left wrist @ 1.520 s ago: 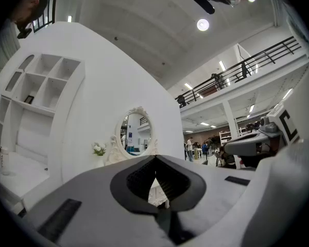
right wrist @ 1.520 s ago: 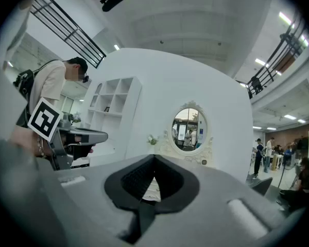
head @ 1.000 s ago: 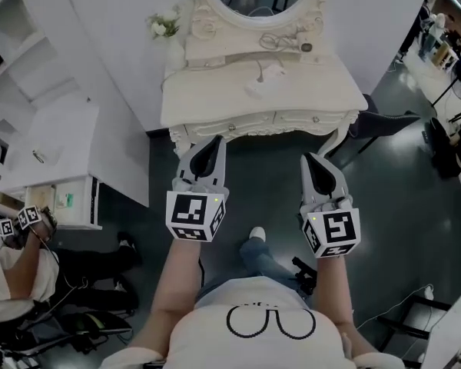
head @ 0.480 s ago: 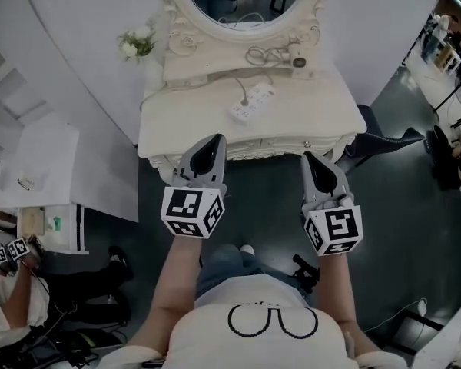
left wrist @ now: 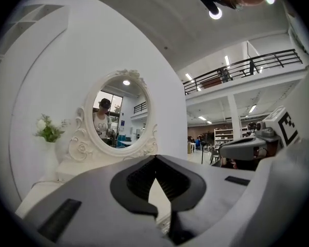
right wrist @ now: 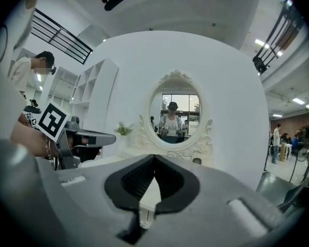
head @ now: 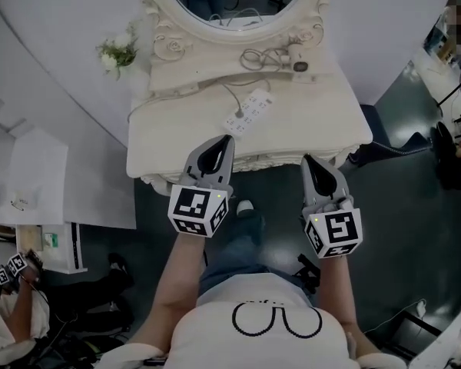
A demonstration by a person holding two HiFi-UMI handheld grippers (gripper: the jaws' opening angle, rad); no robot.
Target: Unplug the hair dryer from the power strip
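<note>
Left gripper (head: 226, 140) and right gripper (head: 309, 160) advanced to dressing table (head: 323, 125) front edge; power strip (head: 248, 111) nearer.

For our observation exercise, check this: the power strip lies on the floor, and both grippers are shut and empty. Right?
No. The head view shows the power strip on the dressing table, not the floor. The left gripper and right gripper are shut and empty.
</note>
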